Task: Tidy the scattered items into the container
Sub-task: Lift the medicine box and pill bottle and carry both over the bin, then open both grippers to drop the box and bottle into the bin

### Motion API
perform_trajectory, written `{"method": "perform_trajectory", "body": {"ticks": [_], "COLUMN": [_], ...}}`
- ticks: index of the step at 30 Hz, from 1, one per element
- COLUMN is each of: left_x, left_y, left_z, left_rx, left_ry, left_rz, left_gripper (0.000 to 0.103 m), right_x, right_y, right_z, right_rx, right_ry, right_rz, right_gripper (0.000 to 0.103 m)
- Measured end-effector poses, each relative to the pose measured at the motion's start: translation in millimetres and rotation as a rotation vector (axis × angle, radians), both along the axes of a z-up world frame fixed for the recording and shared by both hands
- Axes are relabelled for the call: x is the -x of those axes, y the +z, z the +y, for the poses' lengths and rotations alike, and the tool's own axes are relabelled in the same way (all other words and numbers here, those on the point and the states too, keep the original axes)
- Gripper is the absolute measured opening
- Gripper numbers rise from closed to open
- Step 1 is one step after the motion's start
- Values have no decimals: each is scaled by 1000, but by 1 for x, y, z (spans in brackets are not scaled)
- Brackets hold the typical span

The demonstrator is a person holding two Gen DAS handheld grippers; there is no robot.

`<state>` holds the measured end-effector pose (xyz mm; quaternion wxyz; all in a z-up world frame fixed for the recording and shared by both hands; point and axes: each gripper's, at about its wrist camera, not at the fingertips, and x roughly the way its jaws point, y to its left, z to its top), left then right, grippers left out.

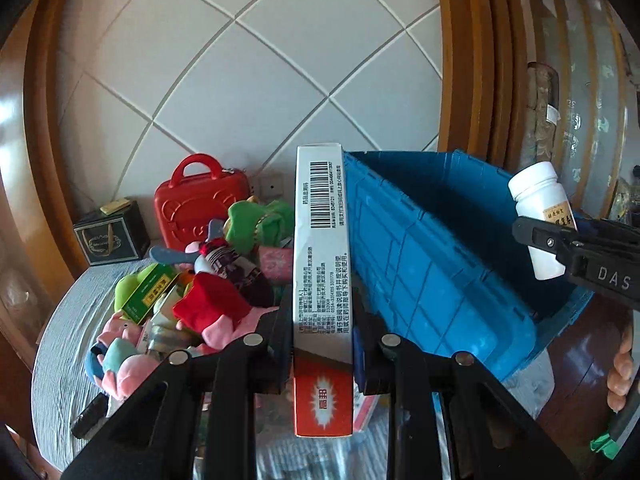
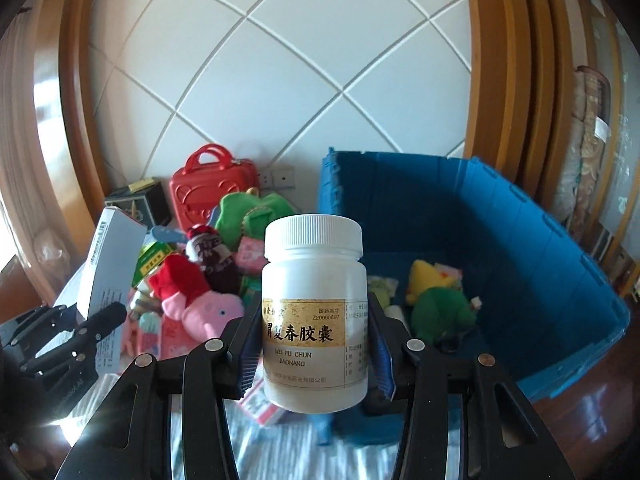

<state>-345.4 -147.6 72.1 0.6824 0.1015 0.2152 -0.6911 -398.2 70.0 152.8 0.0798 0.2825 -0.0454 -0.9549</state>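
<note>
Right gripper (image 2: 314, 354), jaws closed on the upright white plastic medicine bottle with gold label (image 2: 314, 312); its long axis stands vertical, cap up. Left gripper (image 1: 322, 334), jaws closed on the flat sides of the tall white-and-orange cardboard medicine box (image 1: 322, 280), long axis pointing away from the fingers. Beyond both, the open blue plastic crate (image 2: 560, 264) lies ahead and to the right, nearer the right gripper; plush toys already rest on its floor. The scattered heap of toys and boxes (image 2: 192, 292) lies left of the crate.
</note>
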Motion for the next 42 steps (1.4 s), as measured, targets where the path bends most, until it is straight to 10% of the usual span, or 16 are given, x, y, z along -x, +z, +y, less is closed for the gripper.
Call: {"method": "perform_trajectory", "body": {"ticks": [11, 25, 31, 42], "left_x": [138, 208, 210, 202], "left_y": [88, 22, 17, 25], "left_z": [-127, -229, -238, -231], "left_rx": [-85, -440, -484, -458], "left_ry": [-5, -56, -43, -3], "left_rz": [95, 6, 14, 2], "left_gripper": [23, 23, 24, 58], "right_x": [95, 168, 183, 189], "right_y": [17, -55, -62, -64], "right_z": [162, 194, 184, 175], "right_rx": [-73, -103, -98, -104], "right_ry": [24, 78, 121, 121], "right_rz": [-10, -280, -318, -322], "right_gripper": [46, 46, 46, 48]}}
